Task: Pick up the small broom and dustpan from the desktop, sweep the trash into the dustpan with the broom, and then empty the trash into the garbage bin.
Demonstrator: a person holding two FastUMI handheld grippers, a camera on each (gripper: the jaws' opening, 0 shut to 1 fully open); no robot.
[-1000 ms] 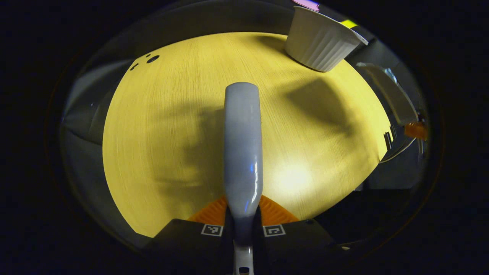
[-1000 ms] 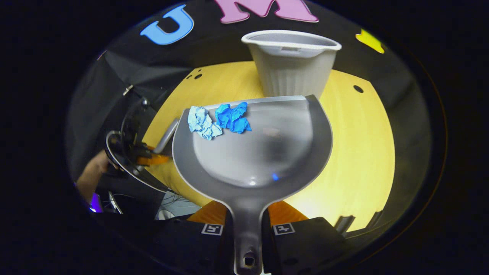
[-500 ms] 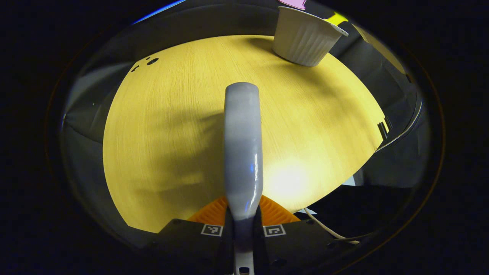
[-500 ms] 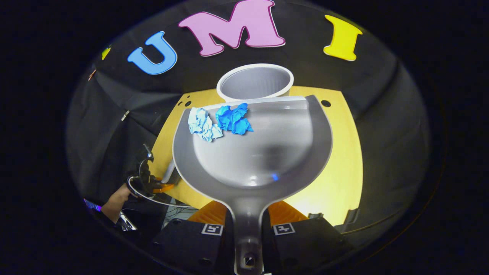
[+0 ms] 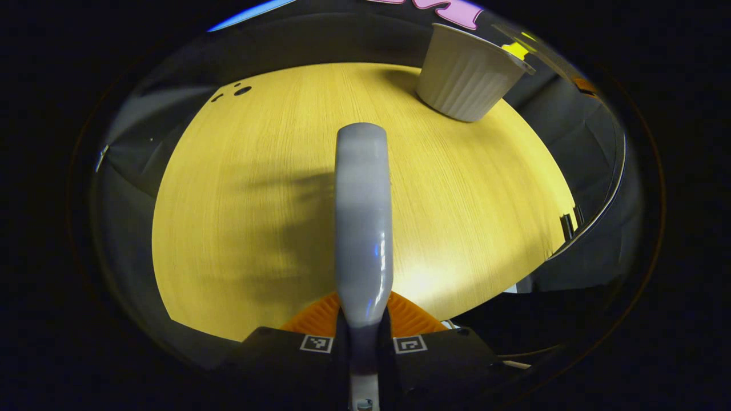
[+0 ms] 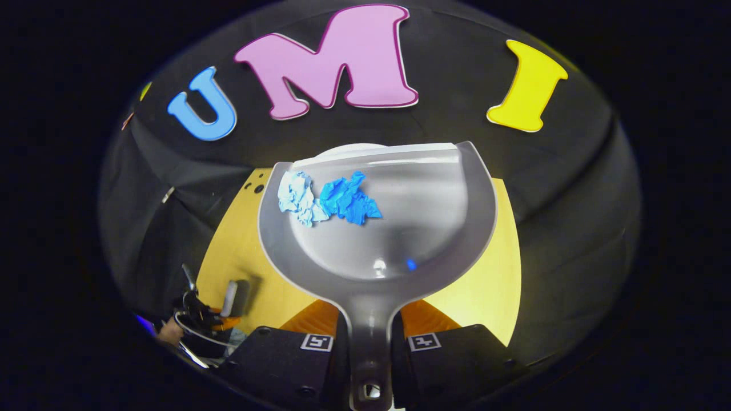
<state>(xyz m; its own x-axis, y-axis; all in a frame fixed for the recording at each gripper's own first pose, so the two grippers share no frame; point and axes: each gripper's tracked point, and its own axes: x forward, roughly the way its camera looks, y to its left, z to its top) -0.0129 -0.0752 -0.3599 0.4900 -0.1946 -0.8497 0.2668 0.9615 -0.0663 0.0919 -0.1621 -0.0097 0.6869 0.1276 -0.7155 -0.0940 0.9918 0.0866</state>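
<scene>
Two wads of paper, a pale blue scrap (image 6: 297, 197) and a darker blue scrap (image 6: 348, 200), lie touching near the front lip of the dustpan (image 6: 377, 228), toward its left side. Nearest the camera, the right claw (image 6: 370, 342) is clamped on the dustpan's handle, and the pan hangs above the tabletop (image 6: 240, 251). Just beyond the dustpan's lip, a sliver of the white garbage bin's rim (image 6: 348, 150) peeks out, so the pan seems to sit over the bin or close to it. The risk is in the tip: with the scraps off-centre, a tilt could send them past the bin's rim onto the tabletop. Far left of the dustpan, the left claw (image 5: 364, 337) grips the broom (image 5: 363, 217) by its handle, well apart from the garbage bin (image 5: 465, 77).
</scene>
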